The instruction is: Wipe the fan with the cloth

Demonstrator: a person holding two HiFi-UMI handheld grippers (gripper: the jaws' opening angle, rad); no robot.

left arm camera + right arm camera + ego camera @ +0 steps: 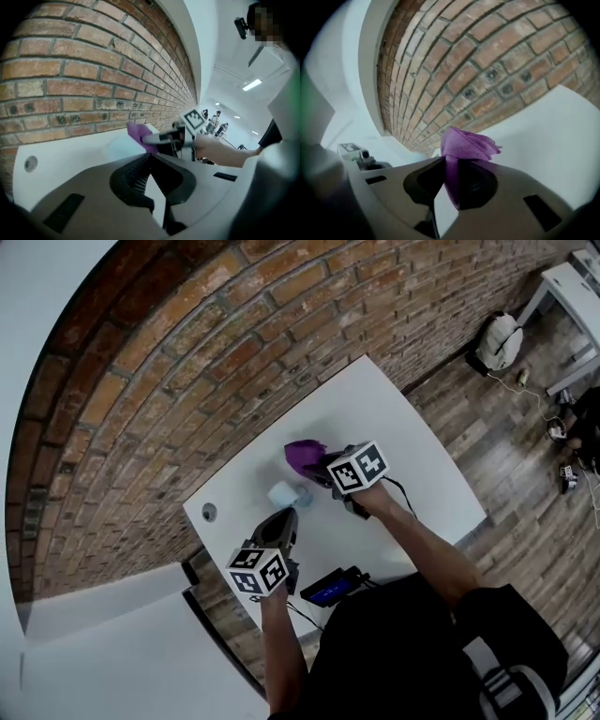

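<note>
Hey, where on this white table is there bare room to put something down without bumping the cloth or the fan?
The table's right half is bare, between the brick wall, the right forearm and the table's end. A narrower strip lies along the wall behind the cloth. Mid-table is crowded: right claw with cloth, fan and left claw sit close together.

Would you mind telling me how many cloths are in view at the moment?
1. The purple cloth is pinched in the right tongs, above the white table. The person's body hides part of the table, so another could be hidden.
</note>
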